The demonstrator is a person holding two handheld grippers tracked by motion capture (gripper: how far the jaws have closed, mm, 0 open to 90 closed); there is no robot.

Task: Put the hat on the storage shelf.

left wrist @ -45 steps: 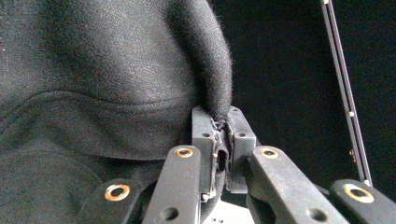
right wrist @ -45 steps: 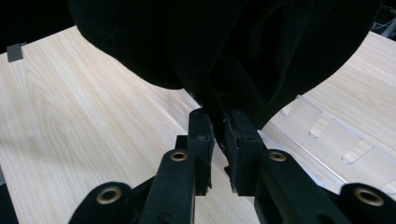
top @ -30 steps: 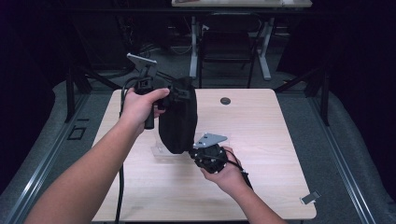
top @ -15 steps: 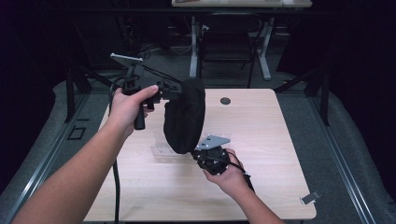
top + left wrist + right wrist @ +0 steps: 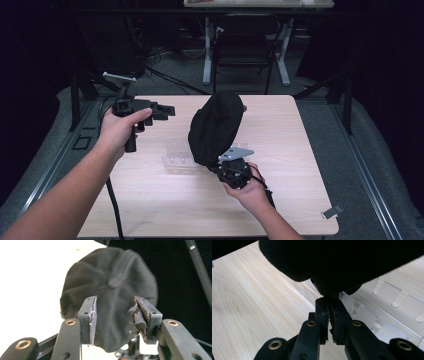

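We are holding a black cap up off the light wooden table with our right gripper, whose jaws are pressing together on the cap's lower edge; in the right gripper view the gripper is pinching a thin fold of the dark fabric. The cap is hanging above the middle of the table, its crown tilting toward the far edge. Just beneath it a clear plastic rack is lying flat on the wood (its slotted edge is showing at the right of the right gripper view).

We are keeping our left gripper raised near the table's left edge, well apart from the cap, with its jaws standing apart and gripping nothing. In the left gripper view the gripper is facing the cap's round top, and the button at the crown is showing between the two pads. Bare wood is lying open along the near and right edges, apart from a small clip at the near right corner.
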